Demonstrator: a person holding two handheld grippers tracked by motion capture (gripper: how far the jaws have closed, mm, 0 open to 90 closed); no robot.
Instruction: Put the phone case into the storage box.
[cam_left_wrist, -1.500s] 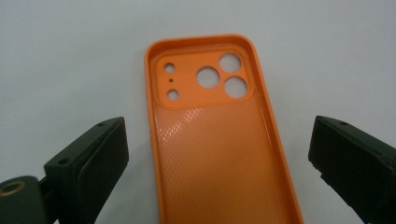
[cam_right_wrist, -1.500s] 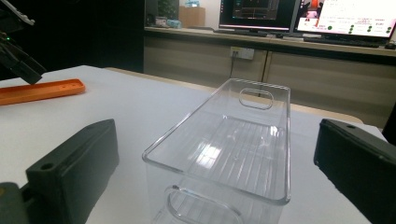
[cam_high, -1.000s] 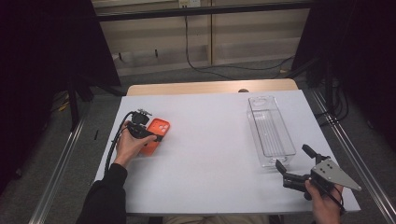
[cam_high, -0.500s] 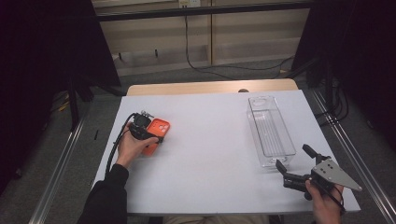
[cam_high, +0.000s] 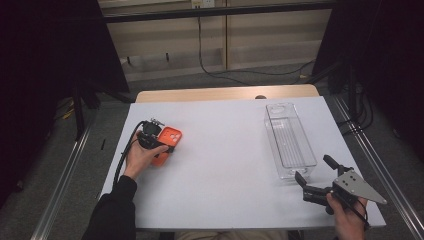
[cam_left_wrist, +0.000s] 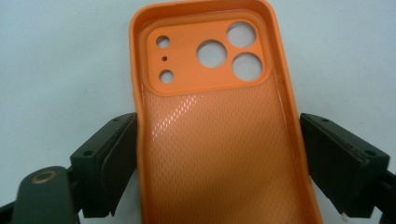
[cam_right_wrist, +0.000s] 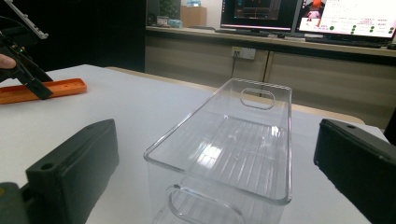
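Tongs on the left (cam_high: 159, 141) are straddling an orange phone case (cam_left_wrist: 219, 135) that is lying inner face up on the white counter (cam_high: 225, 165), near its left edge. In the left gripper view one jaw is pressing the case's left wall, which bows slightly inward there, while the other jaw is standing a little apart from the right wall, so the tongs are not yet clamping it from both sides. The person's left hand (cam_high: 139, 157) is resting just behind them.

Over to the right, a clear bin (cam_high: 289, 140) is standing empty near the counter's far right part. The right tongs (cam_high: 317, 176) are hovering just beside its near end, jaws spread wide and holding nothing.

Risk here, as I judge it, is coming from the case itself: it looks soft and thin-walled, so a squeeze may be buckling it rather than gripping it, and it could pop out or slide across the smooth counter. A lopsided hold near one end could also be letting it droop and twist once lifted.
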